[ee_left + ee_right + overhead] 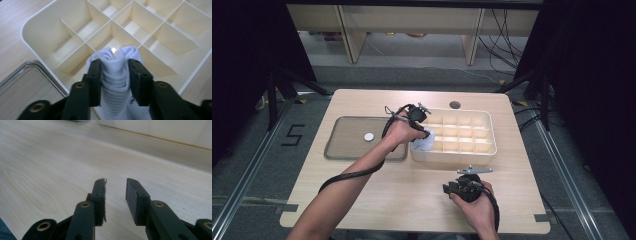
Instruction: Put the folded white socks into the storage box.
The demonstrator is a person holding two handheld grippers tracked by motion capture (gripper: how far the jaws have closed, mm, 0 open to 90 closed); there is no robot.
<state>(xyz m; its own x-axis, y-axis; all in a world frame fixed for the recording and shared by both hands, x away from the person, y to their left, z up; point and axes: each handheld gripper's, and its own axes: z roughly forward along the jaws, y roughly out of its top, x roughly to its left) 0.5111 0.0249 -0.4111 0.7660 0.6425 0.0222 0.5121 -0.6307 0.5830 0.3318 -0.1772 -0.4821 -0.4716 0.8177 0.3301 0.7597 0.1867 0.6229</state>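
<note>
High view: the left gripper [421,131] holds a rolled white sock [422,144] over the near-left corner of the cream divided organiser box [490,131]; a clear lid [343,145] lies just beside the box.

Left gripper view: jaws clamped on the sock above a corner cell — it should be lowered squarely between dividers before release.

Right gripper view: the right gripper [115,192] rests parted and empty, near the box — over bare table [50,170].

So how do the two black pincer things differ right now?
The left gripper is shut on a rolled white sock; the right gripper is open with nothing between its jaws. The left one hangs over the cream divided box, near its corner; the right sits low over bare wooden table, nearer the person. Both are black, hand-held, and trail a cable.
</note>
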